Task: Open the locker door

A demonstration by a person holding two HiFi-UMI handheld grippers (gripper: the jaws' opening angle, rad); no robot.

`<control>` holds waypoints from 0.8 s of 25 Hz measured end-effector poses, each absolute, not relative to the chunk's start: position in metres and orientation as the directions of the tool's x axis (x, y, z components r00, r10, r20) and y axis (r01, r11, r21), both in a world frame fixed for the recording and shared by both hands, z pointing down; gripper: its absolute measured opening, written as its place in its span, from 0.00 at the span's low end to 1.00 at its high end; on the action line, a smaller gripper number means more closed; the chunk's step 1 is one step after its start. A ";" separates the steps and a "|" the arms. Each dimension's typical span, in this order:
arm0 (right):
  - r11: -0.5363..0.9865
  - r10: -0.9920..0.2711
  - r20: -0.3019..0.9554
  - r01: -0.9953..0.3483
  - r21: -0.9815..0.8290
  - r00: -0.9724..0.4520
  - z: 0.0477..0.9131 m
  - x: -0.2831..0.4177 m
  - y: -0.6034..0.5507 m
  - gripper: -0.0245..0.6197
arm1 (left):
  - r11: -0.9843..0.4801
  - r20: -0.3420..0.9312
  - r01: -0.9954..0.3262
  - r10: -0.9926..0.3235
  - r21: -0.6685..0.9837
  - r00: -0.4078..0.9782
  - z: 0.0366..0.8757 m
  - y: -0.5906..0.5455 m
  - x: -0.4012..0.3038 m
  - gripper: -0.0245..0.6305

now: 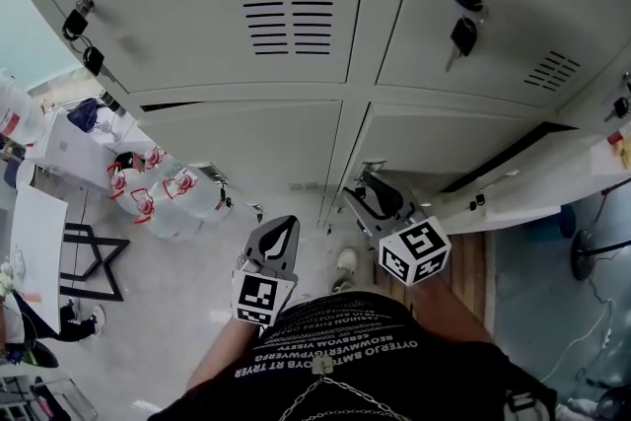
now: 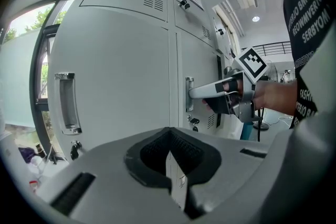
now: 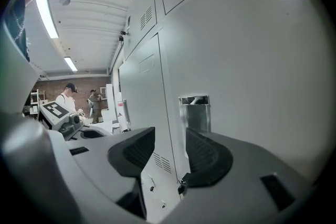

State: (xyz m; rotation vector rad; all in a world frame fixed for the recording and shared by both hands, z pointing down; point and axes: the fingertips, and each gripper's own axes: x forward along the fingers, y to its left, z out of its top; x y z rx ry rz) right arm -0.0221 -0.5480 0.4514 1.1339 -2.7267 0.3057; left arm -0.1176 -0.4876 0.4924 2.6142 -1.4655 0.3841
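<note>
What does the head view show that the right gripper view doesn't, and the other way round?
Only the head view: clear plastic water jugs with red handles, and the black-and-white marker cube on the right tongs. Only the right gripper view: two people far off, and white ceiling strip lights. Both: the pale grey metal lockers and the left tongs.

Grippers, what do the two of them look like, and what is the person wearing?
Both the left gripper and right gripper are light grey shells with black ribbed pads. Each carries a white cube with black square markers. The person wears a black T-shirt with white lettering.
</note>
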 end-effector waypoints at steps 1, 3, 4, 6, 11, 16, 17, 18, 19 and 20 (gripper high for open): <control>0.693 -0.674 0.237 -0.710 -0.123 -0.700 0.452 -0.024 -0.549 0.29 | -0.523 0.279 -0.852 -0.821 -0.019 0.498 0.493 -0.487 -0.118 0.03; 0.708 -0.659 0.240 -0.696 -0.123 -0.713 0.453 -0.029 -0.548 0.23 | -0.521 0.280 -0.853 -0.822 -0.020 0.495 0.493 -0.485 -0.120 0.03; 0.712 -0.655 0.241 -0.692 -0.119 -0.716 0.453 -0.031 -0.547 0.21 | -0.518 0.281 -0.855 -0.824 -0.021 0.493 0.493 -0.484 -0.122 0.03; 0.703 -0.671 0.236 -0.704 -0.098 -0.703 0.450 -0.031 -0.548 0.21 | -0.512 0.283 -0.858 -0.827 -0.023 0.486 0.493 -0.481 -0.126 0.03; 0.659 -0.714 0.199 -0.740 -0.133 -0.672 0.438 -0.013 -0.558 0.27 | -0.512 0.298 -0.859 -0.823 -0.018 0.484 0.497 -0.469 -0.131 0.03; 0.628 -0.726 0.235 -0.763 -0.154 -0.646 0.448 -0.020 -0.565 0.35 | -0.526 0.310 -0.850 -0.812 -0.021 0.495 0.501 -0.457 -0.129 0.03; 0.622 -0.729 0.239 -0.767 -0.161 -0.641 0.451 -0.021 -0.567 0.35 | -0.530 0.312 -0.848 -0.810 -0.023 0.497 0.501 -0.455 -0.129 0.03; 0.617 -0.730 0.242 -0.769 -0.168 -0.639 0.452 -0.023 -0.568 0.35 | -0.532 0.314 -0.846 -0.808 -0.025 0.499 0.502 -0.453 -0.130 0.03; 0.615 -0.731 0.243 -0.770 -0.171 -0.638 0.454 -0.024 -0.570 0.35 | -0.534 0.317 -0.845 -0.806 -0.026 0.500 0.502 -0.452 -0.131 0.03; 0.614 -0.731 0.243 -0.770 -0.171 -0.637 0.455 -0.026 -0.571 0.35 | -0.535 0.318 -0.844 -0.805 -0.028 0.500 0.502 -0.450 -0.131 0.03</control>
